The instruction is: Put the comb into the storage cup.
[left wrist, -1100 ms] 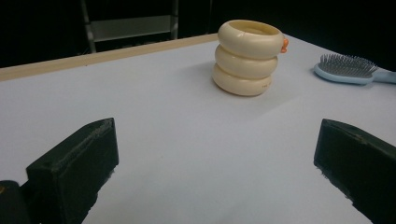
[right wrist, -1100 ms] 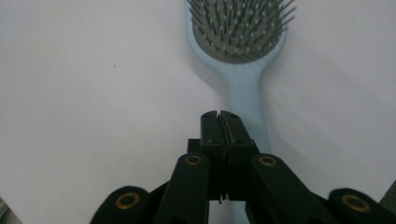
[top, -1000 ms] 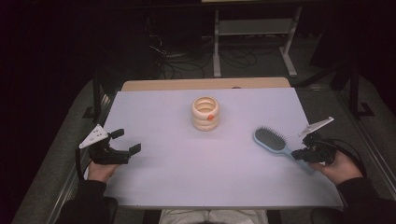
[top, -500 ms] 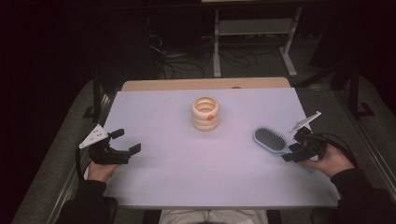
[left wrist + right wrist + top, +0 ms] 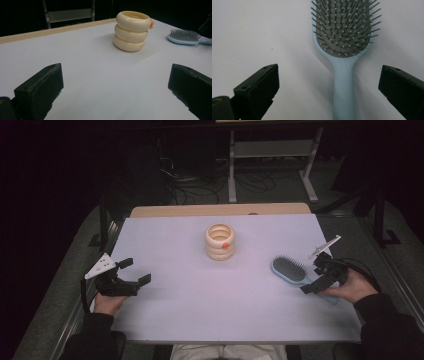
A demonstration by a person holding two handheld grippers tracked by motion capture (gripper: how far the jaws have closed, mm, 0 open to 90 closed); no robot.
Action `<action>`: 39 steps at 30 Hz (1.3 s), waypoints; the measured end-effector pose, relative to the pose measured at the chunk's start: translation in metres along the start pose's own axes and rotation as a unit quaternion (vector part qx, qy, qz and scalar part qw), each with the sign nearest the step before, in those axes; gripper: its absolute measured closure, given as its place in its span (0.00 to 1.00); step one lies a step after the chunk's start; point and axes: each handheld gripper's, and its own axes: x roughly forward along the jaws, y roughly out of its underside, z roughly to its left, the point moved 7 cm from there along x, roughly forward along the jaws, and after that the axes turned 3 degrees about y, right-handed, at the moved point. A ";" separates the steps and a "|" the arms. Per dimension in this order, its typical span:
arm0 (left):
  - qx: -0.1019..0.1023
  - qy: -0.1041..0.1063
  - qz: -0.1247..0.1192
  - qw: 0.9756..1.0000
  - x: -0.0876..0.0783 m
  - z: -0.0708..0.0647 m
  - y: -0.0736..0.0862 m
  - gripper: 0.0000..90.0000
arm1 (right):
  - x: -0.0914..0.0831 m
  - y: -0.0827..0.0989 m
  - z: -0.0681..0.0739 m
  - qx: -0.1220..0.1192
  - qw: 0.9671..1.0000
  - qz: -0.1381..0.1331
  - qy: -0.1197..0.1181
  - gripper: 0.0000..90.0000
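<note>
Hairbrush (image 5: 343, 75) — pale blue plastic, smooth with a soft sheen; grey matt cushion set with thin dark bristles tipped in pale beads. Ringed cup (image 5: 132, 31) — cream, smooth, slightly glossy, plastic by its look, with a small orange piece at the rim. Table (image 5: 175, 315) — matt pale lavender top, smooth; far edge light wood. Gripper jaws: black matt plastic, edges slightly rough.
</note>
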 end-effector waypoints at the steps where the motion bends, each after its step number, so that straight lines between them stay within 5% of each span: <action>1: 0.000 0.001 0.000 1.000 0.000 0.000 0.000 0.00 | 0.001 0.000 0.000 -0.005 1.000 -0.001 -0.001 0.03; 14: 0.001 0.003 -0.001 1.000 0.000 -0.001 0.000 0.00 | 0.017 0.002 -0.008 -0.021 0.999 0.030 0.007 0.15; 28: 0.002 0.003 0.000 1.000 0.000 -0.001 0.000 0.00 | 0.025 0.003 -0.013 -0.021 0.998 0.052 0.022 0.69; 39: 0.003 0.003 0.002 1.000 0.001 -0.001 0.000 0.00 | 0.023 0.006 -0.013 -0.008 0.998 0.053 0.027 0.76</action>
